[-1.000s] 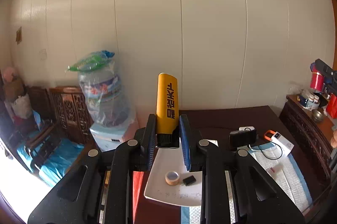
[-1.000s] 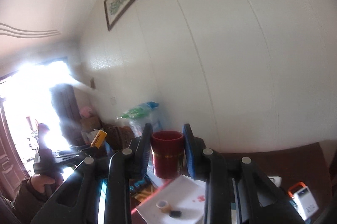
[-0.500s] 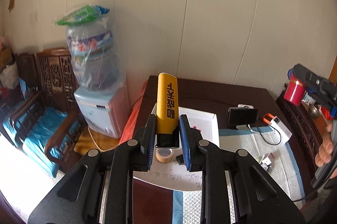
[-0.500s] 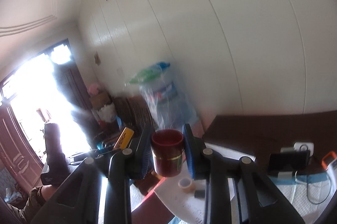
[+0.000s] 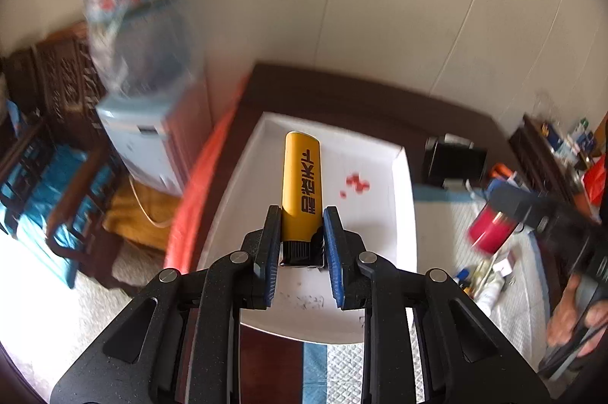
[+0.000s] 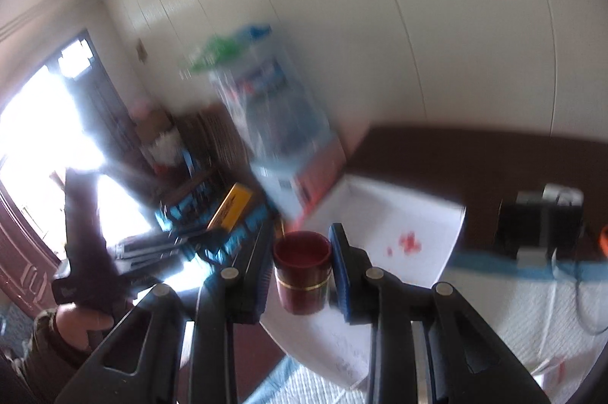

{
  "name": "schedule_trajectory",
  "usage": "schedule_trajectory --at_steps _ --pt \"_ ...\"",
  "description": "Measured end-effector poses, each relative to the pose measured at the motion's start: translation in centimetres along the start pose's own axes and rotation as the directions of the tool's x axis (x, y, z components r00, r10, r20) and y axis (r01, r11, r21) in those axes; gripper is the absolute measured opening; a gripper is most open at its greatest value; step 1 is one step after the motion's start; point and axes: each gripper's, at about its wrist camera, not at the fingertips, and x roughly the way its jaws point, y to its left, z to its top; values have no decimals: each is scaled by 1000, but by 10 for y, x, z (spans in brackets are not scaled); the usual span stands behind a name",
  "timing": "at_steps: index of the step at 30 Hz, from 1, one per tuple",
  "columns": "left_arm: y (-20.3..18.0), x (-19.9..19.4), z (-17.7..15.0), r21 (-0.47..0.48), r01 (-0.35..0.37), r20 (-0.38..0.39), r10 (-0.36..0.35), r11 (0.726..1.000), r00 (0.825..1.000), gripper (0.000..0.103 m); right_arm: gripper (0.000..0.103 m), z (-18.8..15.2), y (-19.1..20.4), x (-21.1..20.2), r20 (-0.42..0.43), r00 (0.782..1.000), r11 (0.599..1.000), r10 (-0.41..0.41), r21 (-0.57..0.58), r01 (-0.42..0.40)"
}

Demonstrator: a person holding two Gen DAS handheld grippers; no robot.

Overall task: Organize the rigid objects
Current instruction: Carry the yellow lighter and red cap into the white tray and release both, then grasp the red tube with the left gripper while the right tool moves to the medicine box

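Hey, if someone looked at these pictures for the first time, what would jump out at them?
Probably the yellow lighter clamped in the left gripper, poking out over the white tray on the dark table. Next, the red cup pinched in the right gripper, near the tray's left edge.

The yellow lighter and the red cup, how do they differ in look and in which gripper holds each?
The yellow lighter is slim, flat-sided and printed with black characters; the red cup is round, open-topped, with a gold band. The lighter sits in the left gripper, the cup in the right gripper. Both are clamped upright over the white tray.
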Motion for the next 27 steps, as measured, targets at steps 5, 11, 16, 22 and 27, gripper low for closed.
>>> schedule_trajectory --at_steps 5,11,16,22,27 --pt "-1 61 -5 -33 27 -94 -30 999 995 22 28 -37 -28 55 -172 985 996 3 85 12" --pt "-3 94 -5 -58 17 -135 -25 998 991 22 29 -53 -50 89 -249 969 988 -13 144 50" --pt "10 100 1 -98 -10 -118 -2 995 993 76 76 -45 -56 84 -196 977 988 -85 110 108" --pt "16 90 -3 -123 -77 -57 71 989 996 103 103 -54 -60 76 -143 979 983 -144 91 157" --pt "11 64 -10 -116 -112 -7 112 987 994 103 103 -57 -44 66 -105 978 983 -178 28 181"
